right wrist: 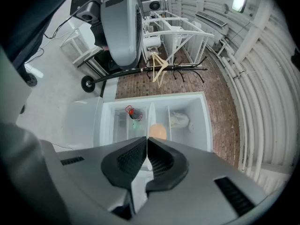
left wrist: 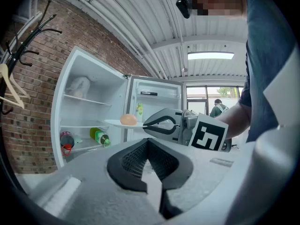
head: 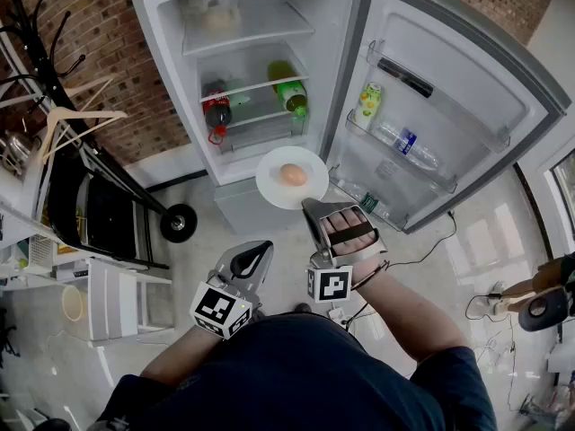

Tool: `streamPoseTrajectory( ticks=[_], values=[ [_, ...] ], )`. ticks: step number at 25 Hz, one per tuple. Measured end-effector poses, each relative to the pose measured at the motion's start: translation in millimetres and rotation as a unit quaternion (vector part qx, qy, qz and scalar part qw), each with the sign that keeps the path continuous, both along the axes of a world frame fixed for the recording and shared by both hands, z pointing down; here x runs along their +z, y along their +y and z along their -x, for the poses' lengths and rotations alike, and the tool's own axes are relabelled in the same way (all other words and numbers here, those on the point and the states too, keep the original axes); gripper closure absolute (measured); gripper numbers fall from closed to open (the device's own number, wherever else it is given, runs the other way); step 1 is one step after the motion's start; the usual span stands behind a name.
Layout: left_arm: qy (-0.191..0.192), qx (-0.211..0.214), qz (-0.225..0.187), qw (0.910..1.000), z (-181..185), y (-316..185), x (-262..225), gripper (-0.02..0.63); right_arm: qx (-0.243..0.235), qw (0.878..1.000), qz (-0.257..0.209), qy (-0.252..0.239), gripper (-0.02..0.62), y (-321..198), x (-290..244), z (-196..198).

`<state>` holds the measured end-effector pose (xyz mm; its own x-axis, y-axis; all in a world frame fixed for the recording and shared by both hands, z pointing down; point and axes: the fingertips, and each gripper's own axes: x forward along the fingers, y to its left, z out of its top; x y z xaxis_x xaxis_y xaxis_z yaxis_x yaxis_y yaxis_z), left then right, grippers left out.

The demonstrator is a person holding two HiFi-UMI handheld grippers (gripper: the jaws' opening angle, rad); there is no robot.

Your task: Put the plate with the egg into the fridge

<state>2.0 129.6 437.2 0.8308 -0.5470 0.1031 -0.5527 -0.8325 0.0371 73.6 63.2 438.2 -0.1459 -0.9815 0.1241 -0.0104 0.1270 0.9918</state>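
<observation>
**A:** Where is the round white plate (head: pixel 272 185)?

**B:** In the air, just in front of the open white fridge (head: pixel 171 25) and not yet inside it. It sits level, with the pale brown egg (head: pixel 293 174) near its middle.

**A:** What holds it?

**B:** The right tool (head: pixel 313 206). Its jaws are closed narrow on the plate's near rim, and the right gripper view shows the thin edge pinched between the pads.

**A:** And the left tool (head: pixel 260 254)?

**B:** It is beside the right one and a little further back from the fridge. Its jaws are pressed together with nothing between them, and it is clear of the plate.

**A:** What is in the fridge?

**B:** A green bottle (head: pixel 289 92) lies on a middle shelf. A dark bottle with a red cap (head: pixel 216 115) stands to its left. The fridge door (head: pixel 467 106) is swung wide to the right, with bottles in its racks.
</observation>
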Motion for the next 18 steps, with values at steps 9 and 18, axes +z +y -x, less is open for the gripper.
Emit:
streamPoseTrajectory(
  ticks=[9, 18],
  values=[
    [0.001, 0.000, -0.001, 1.0000, 0.3, 0.7, -1.2, 0.601, -0.004, 1.000, 0.006, -0.003, 0.578, -1.4, 1.4, 4.2],
    [-0.005, -0.007, 0.000, 1.0000, -1.8, -1.7, 1.6, 0.601, -0.007, 1.000, 0.000, -0.005, 0.578, -9.2, 0.5, 2.4]
  ],
)
